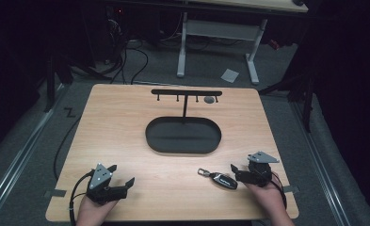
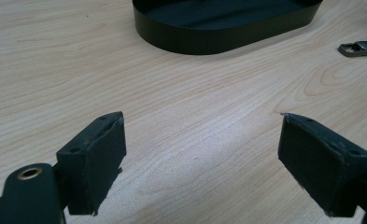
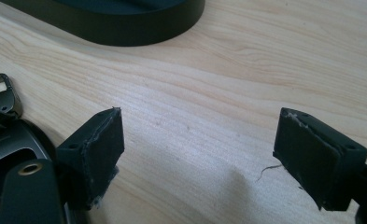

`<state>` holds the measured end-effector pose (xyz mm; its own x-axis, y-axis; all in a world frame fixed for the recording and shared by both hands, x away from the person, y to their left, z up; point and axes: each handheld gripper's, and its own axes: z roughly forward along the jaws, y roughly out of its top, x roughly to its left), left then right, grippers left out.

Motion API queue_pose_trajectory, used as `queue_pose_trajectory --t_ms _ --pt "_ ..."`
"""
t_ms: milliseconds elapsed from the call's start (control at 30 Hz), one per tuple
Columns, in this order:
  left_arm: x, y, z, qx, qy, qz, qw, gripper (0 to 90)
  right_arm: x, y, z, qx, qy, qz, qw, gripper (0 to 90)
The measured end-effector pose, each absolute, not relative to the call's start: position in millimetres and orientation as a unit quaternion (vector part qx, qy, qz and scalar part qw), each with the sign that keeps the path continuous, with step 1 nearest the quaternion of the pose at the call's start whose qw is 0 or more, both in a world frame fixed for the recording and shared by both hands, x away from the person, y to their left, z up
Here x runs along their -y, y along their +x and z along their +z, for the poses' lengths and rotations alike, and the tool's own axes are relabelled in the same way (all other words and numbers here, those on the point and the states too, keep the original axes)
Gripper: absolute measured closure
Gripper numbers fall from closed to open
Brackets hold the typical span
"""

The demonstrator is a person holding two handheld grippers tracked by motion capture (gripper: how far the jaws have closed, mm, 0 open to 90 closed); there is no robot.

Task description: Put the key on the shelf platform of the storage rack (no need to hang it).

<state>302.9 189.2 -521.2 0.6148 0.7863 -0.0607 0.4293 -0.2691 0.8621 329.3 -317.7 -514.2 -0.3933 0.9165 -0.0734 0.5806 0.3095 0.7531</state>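
A black key fob (image 1: pixel 223 181) with a metal clasp (image 1: pixel 203 172) lies flat on the wooden table (image 1: pixel 121 122) near its front right. My right gripper (image 1: pixel 235 172) sits just right of the fob, open, with bare wood between its jaws. In the right gripper view the fob (image 3: pixel 8 140) lies outside the left jaw of the gripper (image 3: pixel 200 158). My left gripper (image 1: pixel 122 173) rests at the front left, open and holding nothing. Its own view shows the gripper (image 2: pixel 202 158) over bare wood, with the clasp (image 2: pixel 358 47) far to the right.
A black oval tray (image 1: pixel 182 149) sits mid-table, with a thin black T-shaped hook rack (image 1: pixel 186 92) rising behind it. A small grey round thing (image 1: pixel 209 100) shows by the rack's right end. A white desk frame (image 1: pixel 218 42) stands on the floor beyond.
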Motion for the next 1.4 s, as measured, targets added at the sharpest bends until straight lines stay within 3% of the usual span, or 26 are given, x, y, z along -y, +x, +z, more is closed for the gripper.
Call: queue_pose_trajectory --t_ms 533,1400 --pt "-189 302 -520 -0.387 0.772 0.185 0.469 15.9 330 327 -489 -0.797 0.511 0.249 0.203 19.3" --pt "-189 303 -521 -0.382 0.776 0.182 0.467 15.9 287 338 -464 -0.918 0.379 0.062 0.100 24.9"
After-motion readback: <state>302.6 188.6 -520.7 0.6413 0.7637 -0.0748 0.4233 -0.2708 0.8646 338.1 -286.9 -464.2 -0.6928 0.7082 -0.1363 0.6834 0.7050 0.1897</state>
